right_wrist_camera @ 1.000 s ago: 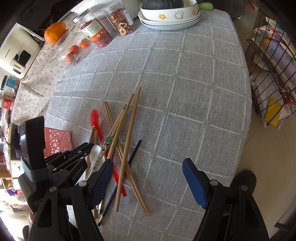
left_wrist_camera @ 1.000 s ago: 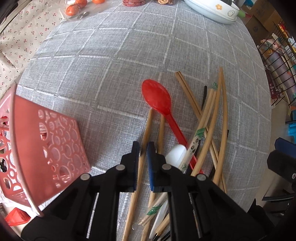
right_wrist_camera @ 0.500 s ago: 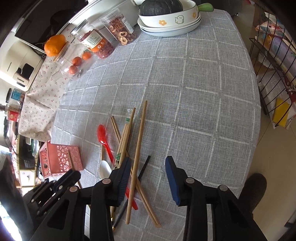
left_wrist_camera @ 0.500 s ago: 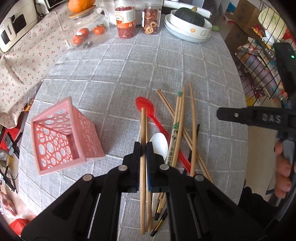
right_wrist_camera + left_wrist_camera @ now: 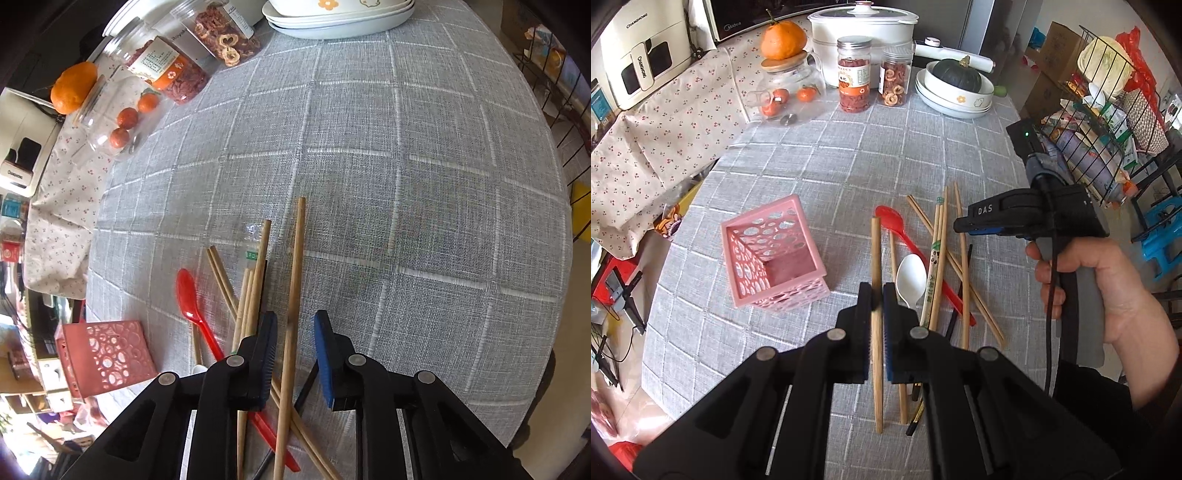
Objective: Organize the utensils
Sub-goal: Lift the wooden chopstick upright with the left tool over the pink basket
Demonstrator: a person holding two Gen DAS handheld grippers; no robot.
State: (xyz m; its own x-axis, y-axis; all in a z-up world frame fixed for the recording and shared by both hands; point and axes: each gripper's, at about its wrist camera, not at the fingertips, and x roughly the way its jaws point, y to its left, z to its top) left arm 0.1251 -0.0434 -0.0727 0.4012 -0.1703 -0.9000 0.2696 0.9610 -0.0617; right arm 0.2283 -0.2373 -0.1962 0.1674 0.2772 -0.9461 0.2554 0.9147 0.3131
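Observation:
My left gripper (image 5: 876, 295) is shut on a wooden chopstick (image 5: 875, 258) and holds it above the grey tablecloth, right of the pink perforated basket (image 5: 772, 254), which lies tilted with its mouth open. On the cloth lie several wooden chopsticks (image 5: 943, 258), a red spoon (image 5: 892, 219), a white spoon (image 5: 911, 275) and a black chopstick. My right gripper (image 5: 294, 328) is open, low over the pile, with a long chopstick (image 5: 295, 280) lying between its jaws. The red spoon (image 5: 188, 295) and the basket (image 5: 105, 356) sit to its left.
At the table's far edge stand two jars (image 5: 855, 74), a glass pot with tomatoes (image 5: 783, 92), an orange, and stacked bowls holding a dark squash (image 5: 956, 88). A wire rack (image 5: 1108, 110) stands off the right edge. A floral cloth (image 5: 657, 140) covers the left.
My left gripper has lifted the chopstick off the pile and risen. My right gripper has dropped toward the pile and narrowed around a long chopstick.

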